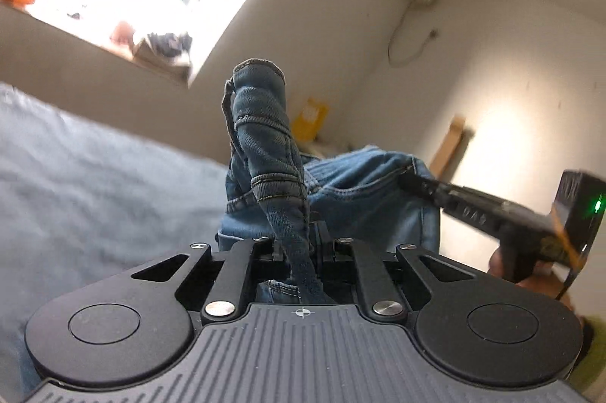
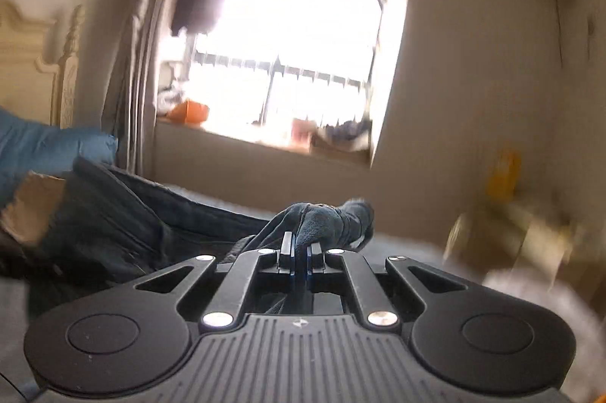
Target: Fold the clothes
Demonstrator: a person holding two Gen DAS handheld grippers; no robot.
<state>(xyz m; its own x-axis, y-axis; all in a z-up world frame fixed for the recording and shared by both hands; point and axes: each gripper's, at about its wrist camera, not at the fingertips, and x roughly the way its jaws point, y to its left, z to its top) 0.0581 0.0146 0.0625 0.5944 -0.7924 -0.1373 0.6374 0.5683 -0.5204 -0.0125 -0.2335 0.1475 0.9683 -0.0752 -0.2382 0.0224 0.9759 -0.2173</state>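
Left gripper (image 1: 299, 251) and right gripper (image 2: 302, 253) each pinch a thin bunch of the jeans (image 1: 341, 198); denim could slip free

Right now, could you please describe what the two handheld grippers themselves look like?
Both look alike: the left gripper and right gripper have matte black linkage arms with silver rivets, two round black discs, and a grey ribbed housing bearing a small crosshair mark. The right gripper's fingers show blue edging. Seen from the left wrist view, the right gripper carries a boxy body with a green light, orange trim and a thin black cable.
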